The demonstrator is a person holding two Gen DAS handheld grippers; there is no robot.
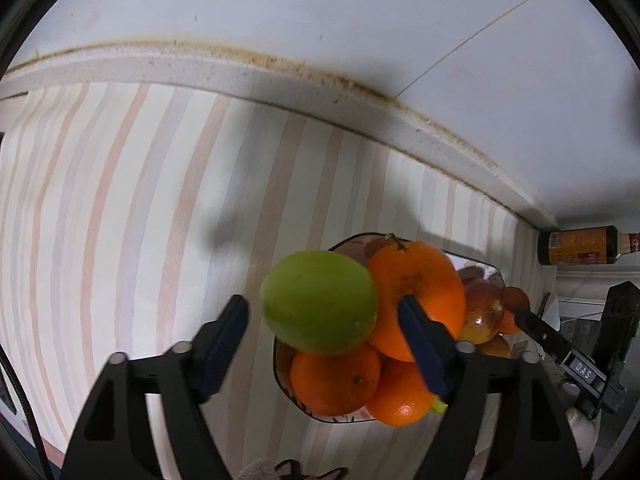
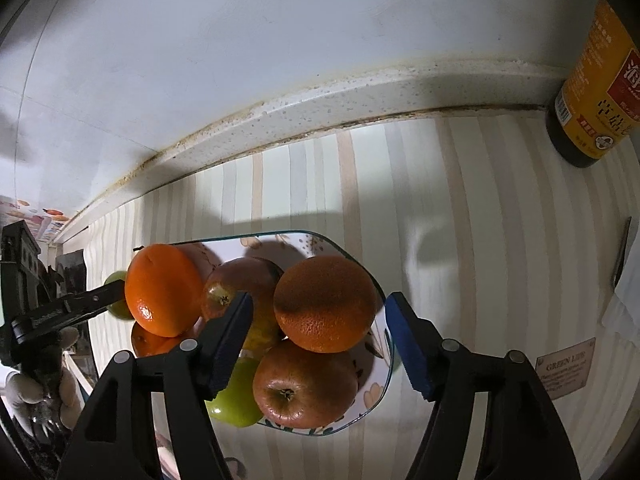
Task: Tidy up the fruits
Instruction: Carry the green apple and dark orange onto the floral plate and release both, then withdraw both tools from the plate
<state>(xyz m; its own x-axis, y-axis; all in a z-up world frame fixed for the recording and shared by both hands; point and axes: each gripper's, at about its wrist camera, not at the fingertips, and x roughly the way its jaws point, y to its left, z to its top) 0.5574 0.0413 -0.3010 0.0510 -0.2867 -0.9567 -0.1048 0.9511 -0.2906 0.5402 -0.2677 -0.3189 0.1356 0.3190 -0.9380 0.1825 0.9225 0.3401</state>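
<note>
Left claw (image 1: 322, 330): closest to my left camera; its jaws stand wide, with the green apple (image 1: 319, 301) between them. I see a clear gap at the left pad, and the right pad sits over the big orange (image 1: 416, 300) behind, so I judge nothing is gripped.
Right claw (image 2: 320, 330): spread wide around the dark orange (image 2: 326, 303); both blue pads stand clear of it, so it holds nothing.
Plate (image 2: 382, 376): my landmark, a flowered glass plate with cut corners, lying flat on the striped table (image 1: 120, 200).
Fruit: all of it is heaped on the plate. The green apple tops the left edge of the heap, the dark orange the middle, and a red apple (image 2: 304, 384) lies on the near side of the plate.
Why placed so: I read both claws as just setting fruit onto the heap; the plate gathers the fruit in one spot, and each piece rests in a hollow between its neighbours.
Green apple axis: slightly oval, its long axis running across the claw opening; I cannot see its stem.
Red apple axis: its blossom end faces up toward my right camera.
Big orange: stem end points away from the plate toward the wall.
Bottle (image 2: 596, 80): stands well off the plate's right, against the wall.
Risk: the top fruit could roll off the plate.
</note>
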